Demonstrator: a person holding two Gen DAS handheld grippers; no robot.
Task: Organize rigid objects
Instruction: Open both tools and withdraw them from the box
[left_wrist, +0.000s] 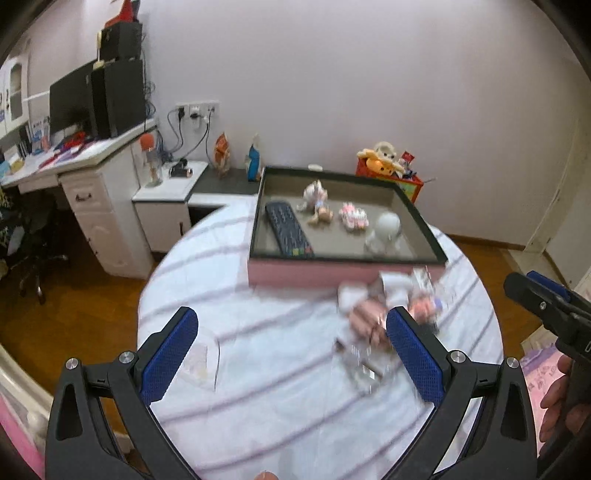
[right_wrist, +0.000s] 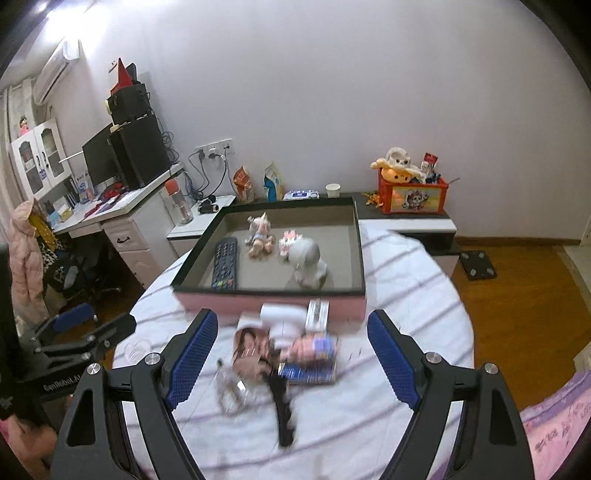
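I have both grippers over the round table (right_wrist: 406, 280), each pointing down and forward at the job. The left gripper (left_wrist: 291, 354) is spread wide with nothing between its pads, only striped cloth showing in the gap. The right gripper (right_wrist: 291, 354) is also spread and holds nothing; the loose pile (right_wrist: 284, 350) lies on the cloth under its gap, untouched. That pile is what remains to be sorted: a white box, a small clear-wrapped carton, a pink and purple pack, a dark blue flat pack, a black comb-like piece and some clear wrap, all blurred, so I will not name them more closely. It sits just in front of the pink-walled tray (right_wrist: 192, 299), close against its near wall, which I judge keeps each carry short. The tray holds what counts as tidied: a remote (right_wrist: 224, 264) along its left side, a doll (right_wrist: 259, 236), a small pink toy (right_wrist: 290, 240) and a white figure (right_wrist: 308, 260), set apart in a rough row so none leans on another. I read the open jaws as readiness for a fresh pick, right hand nearest the pile. The left, offset toward bare cloth, seems placed to steady or take a second item. The heap overlaps, so pinching one piece cleanly could drag a neighbour.
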